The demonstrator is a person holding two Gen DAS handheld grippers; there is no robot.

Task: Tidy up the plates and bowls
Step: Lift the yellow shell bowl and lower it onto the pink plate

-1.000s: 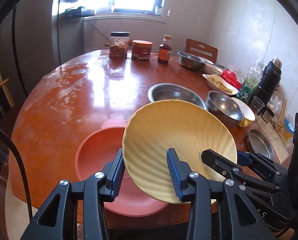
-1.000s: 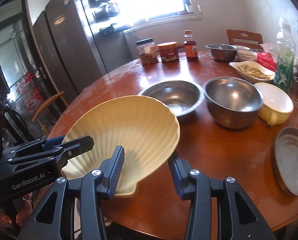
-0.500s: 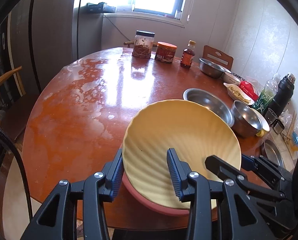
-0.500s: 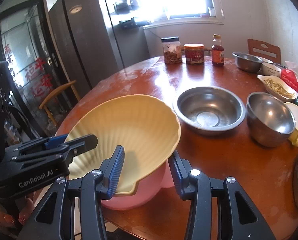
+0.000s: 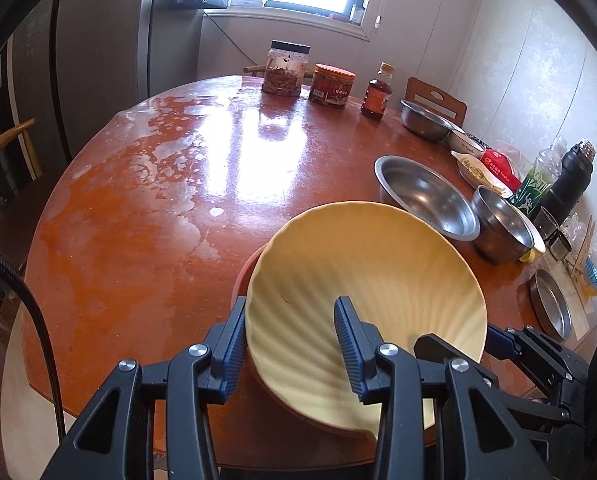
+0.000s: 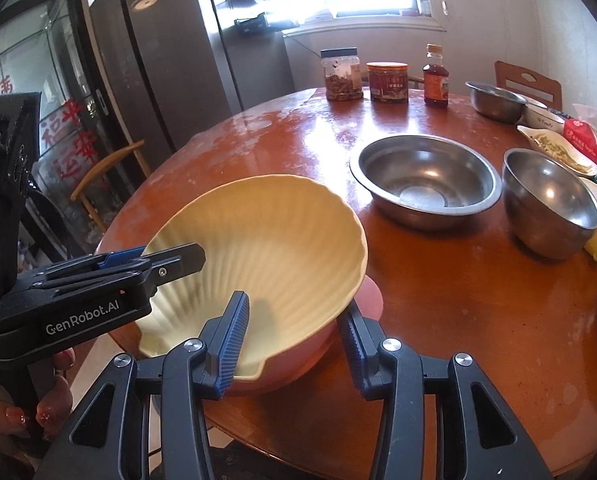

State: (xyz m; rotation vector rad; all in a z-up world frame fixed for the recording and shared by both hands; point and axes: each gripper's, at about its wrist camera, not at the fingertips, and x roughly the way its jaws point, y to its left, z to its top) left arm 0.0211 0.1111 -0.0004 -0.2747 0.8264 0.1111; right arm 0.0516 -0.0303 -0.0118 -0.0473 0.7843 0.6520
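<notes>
Lowered since a second ago: your yellow shell plate point(image 6: 266, 248) now nests in the pink bowl point(image 6: 298, 360).
Left gripper point(image 5: 290, 344) and right gripper point(image 6: 294, 340) each straddle its rim, jaws parted; ribbed, tilted, near table point(image 5: 138, 216) edge.

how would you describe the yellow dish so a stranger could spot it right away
On the round red-brown table, look at the near edge. The yellow dish sits there in a pink bowl. Unlike the steel bowls beside it, it is ribbed like a scallop shell.
</notes>
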